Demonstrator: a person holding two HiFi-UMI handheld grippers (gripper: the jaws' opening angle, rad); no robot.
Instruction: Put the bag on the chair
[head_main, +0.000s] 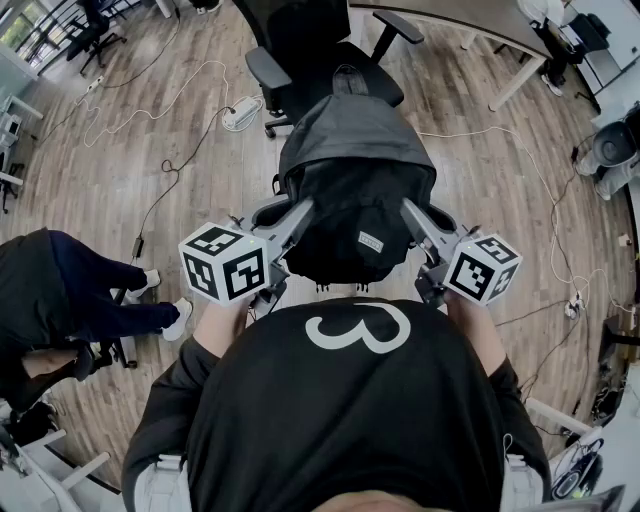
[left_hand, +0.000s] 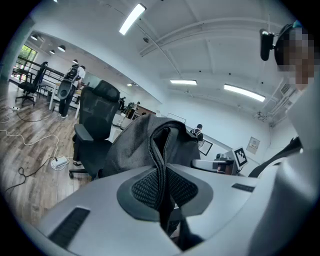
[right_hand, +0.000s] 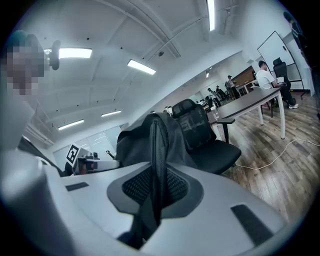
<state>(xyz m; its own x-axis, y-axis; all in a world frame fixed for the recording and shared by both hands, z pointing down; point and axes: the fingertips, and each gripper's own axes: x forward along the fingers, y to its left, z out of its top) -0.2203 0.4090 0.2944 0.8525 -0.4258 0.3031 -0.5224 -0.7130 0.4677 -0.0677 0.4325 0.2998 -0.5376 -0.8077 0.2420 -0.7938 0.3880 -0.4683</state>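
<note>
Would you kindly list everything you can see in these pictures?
bag: one, black and grey, held up between both grippers, in front of the chair
chair: one, black, beyond the bag
desk: one, dark top, white legs, far right
power strip: one, white, on the floor left of the chair
cables: several, white and dark, across the floor
floor: one, wooden
seated person: one, dark clothes, white shoes, left edge
left gripper: one, grey, shut on the bag's left side
right gripper: one, grey, shut on the bag's right side
</note>
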